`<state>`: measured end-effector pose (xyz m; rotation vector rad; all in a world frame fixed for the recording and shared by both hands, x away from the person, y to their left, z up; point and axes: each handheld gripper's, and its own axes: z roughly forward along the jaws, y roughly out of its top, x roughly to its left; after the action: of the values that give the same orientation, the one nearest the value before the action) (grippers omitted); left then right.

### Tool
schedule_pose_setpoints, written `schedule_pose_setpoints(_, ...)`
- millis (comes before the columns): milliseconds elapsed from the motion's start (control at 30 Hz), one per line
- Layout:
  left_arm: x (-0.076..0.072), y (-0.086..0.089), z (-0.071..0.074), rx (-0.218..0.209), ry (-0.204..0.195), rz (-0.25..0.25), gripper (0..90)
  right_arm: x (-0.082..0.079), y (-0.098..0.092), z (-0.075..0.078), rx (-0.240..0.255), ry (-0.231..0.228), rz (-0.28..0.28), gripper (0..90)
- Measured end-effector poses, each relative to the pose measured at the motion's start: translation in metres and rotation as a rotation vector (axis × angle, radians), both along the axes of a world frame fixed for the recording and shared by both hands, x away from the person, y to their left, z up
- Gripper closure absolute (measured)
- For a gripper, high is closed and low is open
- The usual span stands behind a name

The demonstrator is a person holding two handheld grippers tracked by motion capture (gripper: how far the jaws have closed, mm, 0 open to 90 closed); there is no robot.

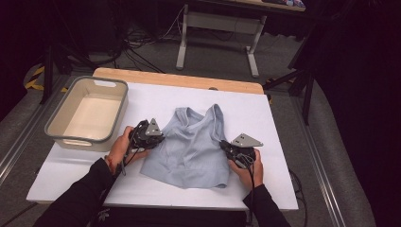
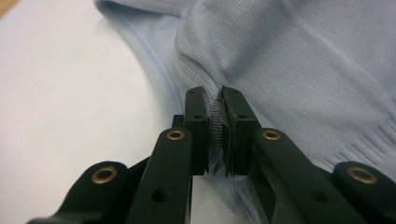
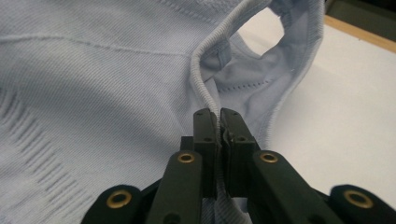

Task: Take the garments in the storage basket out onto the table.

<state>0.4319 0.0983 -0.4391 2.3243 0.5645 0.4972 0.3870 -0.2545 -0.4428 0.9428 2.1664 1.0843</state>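
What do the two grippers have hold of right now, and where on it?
Both grip the light blue top. The left gripper pinches its side edge by the armhole; the right gripper pinches the ribbed armhole edge on the opposite side.

A white-topped bench with a pale wooden far edge lies under the jaws. Beyond it, ahead of the jaws, grey carpet floor carries black cables and a white-legged desk frame. The surroundings are dim, with dark drapes at the right.
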Motion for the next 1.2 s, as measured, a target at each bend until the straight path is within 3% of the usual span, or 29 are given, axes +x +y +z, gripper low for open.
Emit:
schedule_pose_setpoints(100, -0.005, 0.01, 0.007, -0.046, -0.029, 0.031, 81.7, -0.001, 0.0, 0.003, 0.003, -0.015, -0.005, 85.9)
schedule_pose_setpoints(233, -0.01, 0.021, 0.012, -0.064, -0.036, 0.049, 81.8, -0.002, -0.002, 0.005, 0.013, -0.033, -0.015, 86.1)
schedule_pose_setpoints(433, -0.016, 0.026, 0.007, -0.032, -0.032, 0.042, 81.8, -0.001, -0.002, 0.003, 0.0, -0.023, -0.02, 86.2)
schedule_pose_setpoints(700, -0.029, 0.035, 0.001, -0.036, -0.039, 0.046, 81.9, 0.001, -0.002, -0.001, -0.013, -0.004, -0.025, 86.2)
schedule_pose_setpoints(900, -0.035, 0.044, 0.01, -0.052, -0.072, 0.054, 82.0, -0.007, 0.002, 0.006, -0.002, -0.087, 0.003, 86.3)
schedule_pose_setpoints(1200, -0.034, 0.044, 0.001, -0.021, -0.025, 0.043, 81.7, -0.003, 0.003, 0.0, -0.007, -0.034, 0.006, 85.4)
